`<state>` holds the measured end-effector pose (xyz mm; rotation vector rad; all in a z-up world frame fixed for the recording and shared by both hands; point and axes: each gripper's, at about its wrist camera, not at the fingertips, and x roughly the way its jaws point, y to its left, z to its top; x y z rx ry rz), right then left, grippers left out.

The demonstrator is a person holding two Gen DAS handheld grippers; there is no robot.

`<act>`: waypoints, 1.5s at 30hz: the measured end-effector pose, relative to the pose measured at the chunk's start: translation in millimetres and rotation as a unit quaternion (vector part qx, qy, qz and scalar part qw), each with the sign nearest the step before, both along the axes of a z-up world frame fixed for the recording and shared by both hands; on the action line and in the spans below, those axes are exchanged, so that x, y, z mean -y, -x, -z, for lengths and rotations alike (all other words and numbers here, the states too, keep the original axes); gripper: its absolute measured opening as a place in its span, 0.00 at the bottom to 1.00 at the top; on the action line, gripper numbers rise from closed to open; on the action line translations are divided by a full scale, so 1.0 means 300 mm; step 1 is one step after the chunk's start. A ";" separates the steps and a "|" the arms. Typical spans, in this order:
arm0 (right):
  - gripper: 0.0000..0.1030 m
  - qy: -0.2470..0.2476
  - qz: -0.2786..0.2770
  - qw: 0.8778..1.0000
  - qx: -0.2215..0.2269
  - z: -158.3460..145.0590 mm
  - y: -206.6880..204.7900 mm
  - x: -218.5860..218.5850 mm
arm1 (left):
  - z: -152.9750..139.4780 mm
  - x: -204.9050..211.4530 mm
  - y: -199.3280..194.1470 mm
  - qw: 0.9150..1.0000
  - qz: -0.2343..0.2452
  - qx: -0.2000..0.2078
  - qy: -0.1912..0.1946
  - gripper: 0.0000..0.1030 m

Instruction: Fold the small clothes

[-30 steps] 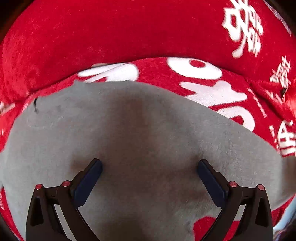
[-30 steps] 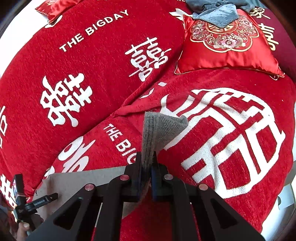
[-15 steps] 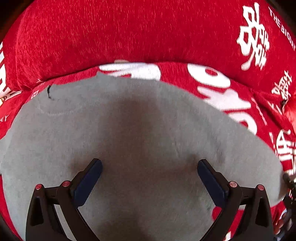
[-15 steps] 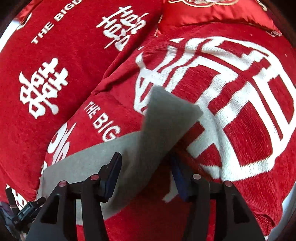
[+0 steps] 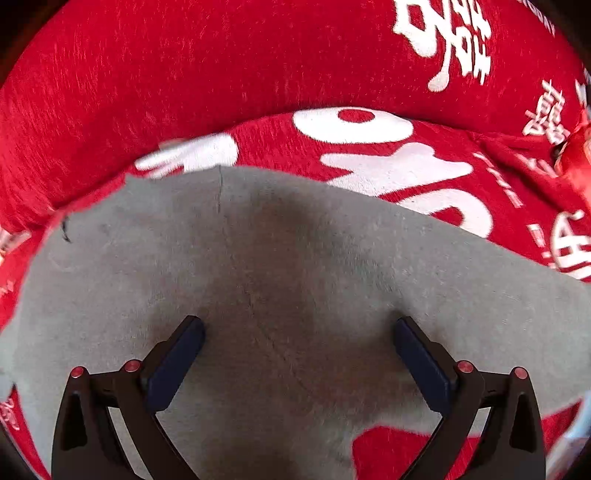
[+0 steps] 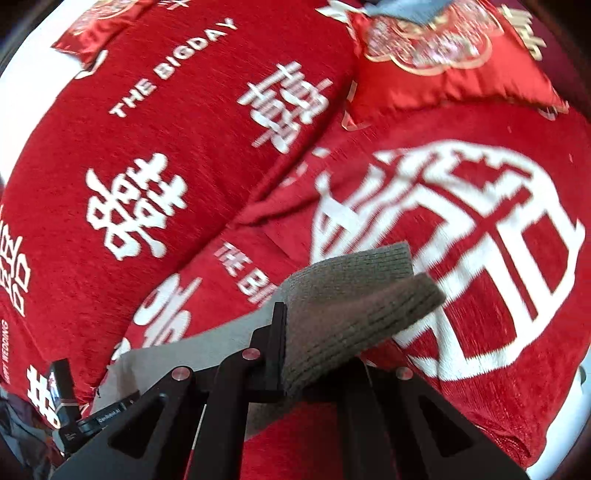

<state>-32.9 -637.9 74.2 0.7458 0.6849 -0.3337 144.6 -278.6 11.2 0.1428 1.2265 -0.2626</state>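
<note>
A grey knit garment (image 5: 295,258) lies flat on the red blanket (image 5: 221,74). My left gripper (image 5: 297,328) hovers just over it, pointing steeply down, open, with nothing between its fingers. In the right wrist view the garment's ribbed cuff (image 6: 354,295) is lifted and folded over, and the rest of the grey cloth (image 6: 207,347) trails flat to the left. My right gripper (image 6: 291,354) has its jaws closing tight, pads pressing on that cuff. The cloth hides its right finger. The left gripper (image 6: 66,398) shows at the lower left edge.
The red blanket (image 6: 166,147) with white characters covers the seat and the raised back. A red satin cushion (image 6: 443,74) lies at the far right with grey-blue clothes (image 6: 406,9) on it. A smaller red cushion (image 6: 96,26) is at the far left.
My right gripper opened over the cuff half a second ago, then shut on it again and lifted it. The left gripper slid sideways over the grey cloth and stayed open.
</note>
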 end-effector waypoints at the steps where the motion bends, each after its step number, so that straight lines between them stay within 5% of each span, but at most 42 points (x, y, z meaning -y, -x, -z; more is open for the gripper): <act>1: 0.06 0.008 -0.007 1.000 0.007 -0.036 -0.008 -0.020 | -0.017 -0.041 -0.002 1.000 -0.010 -0.002 0.016 1.00; 4: 0.06 0.033 -0.029 0.999 0.027 -0.138 -0.035 -0.100 | -0.082 -0.202 0.010 0.998 -0.051 0.028 0.039 1.00; 11: 0.06 0.088 -0.111 0.988 0.068 -0.378 -0.172 -0.453 | -0.091 -0.610 0.037 0.991 -0.120 0.022 0.047 1.00; 19: 0.06 0.142 -0.254 0.952 0.093 -0.534 -0.344 -1.075 | -0.137 -1.034 0.041 0.975 -0.199 0.032 0.090 1.00; 26: 0.06 0.166 -0.374 0.912 0.033 -0.322 -0.473 -1.637 | -0.119 -1.338 0.118 0.959 -0.255 0.039 0.115 1.00; 35: 0.06 0.222 -0.450 0.861 -0.089 0.076 -0.515 -2.012 | -0.045 -1.530 0.231 0.941 -0.302 0.031 0.149 1.00; 38: 0.17 0.231 -0.478 0.839 -0.116 0.124 -0.506 -2.071 | -0.030 -1.552 0.244 0.938 -0.309 0.029 0.157 1.00; 40: 0.57 0.241 -0.509 0.820 -0.103 0.099 -0.482 -2.106 | -0.027 -1.566 0.253 0.933 -0.318 0.029 0.166 1.00; 41: 0.66 0.246 -0.516 0.816 -0.091 0.071 -0.469 -2.111 | -0.029 -1.573 0.259 0.931 -0.321 0.028 0.173 1.00; 45: 0.72 0.211 -0.519 0.827 -0.049 -0.064 -0.468 -2.028 | -0.064 -1.593 0.288 0.920 -0.343 0.041 0.187 1.00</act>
